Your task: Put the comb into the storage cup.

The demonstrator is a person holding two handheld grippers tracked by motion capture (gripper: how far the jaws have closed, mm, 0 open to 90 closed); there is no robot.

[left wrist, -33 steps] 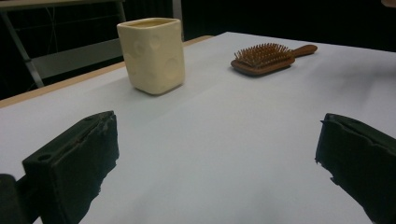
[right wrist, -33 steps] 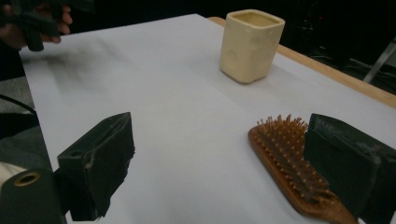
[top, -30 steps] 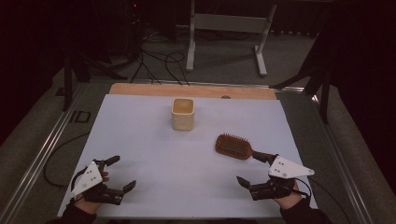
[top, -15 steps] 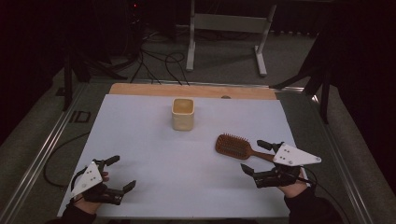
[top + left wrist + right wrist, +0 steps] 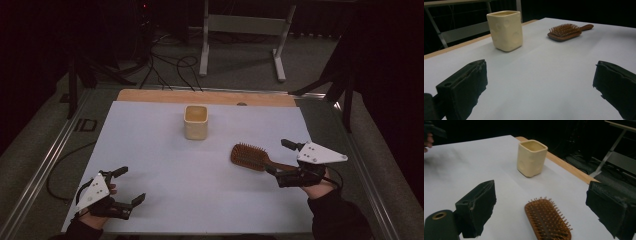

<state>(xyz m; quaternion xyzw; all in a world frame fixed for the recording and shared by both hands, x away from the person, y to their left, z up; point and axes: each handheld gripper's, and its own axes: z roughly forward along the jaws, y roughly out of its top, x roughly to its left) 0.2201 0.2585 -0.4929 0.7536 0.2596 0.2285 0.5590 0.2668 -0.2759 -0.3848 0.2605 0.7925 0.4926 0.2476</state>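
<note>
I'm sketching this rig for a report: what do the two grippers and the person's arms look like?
Each gripper has two black, blocky jaws on a black body, topped by a light grey three-cornered plate with small dark dots. That goes for the left gripper and the right gripper. In the right gripper view a black cylinder with a brass-coloured ring sits beside one jaw. The person wears dark sleeves.

Count on the white table (image 5: 150, 150) — 1 wooden hairbrush (image 5: 248, 156), bristles up; 1 cream square cup (image 5: 195, 121); 2 handheld grippers — left gripper (image 5: 126, 186), right gripper (image 5: 278, 157); 1 metal stand (image 5: 240, 25) on the floor behind
</note>
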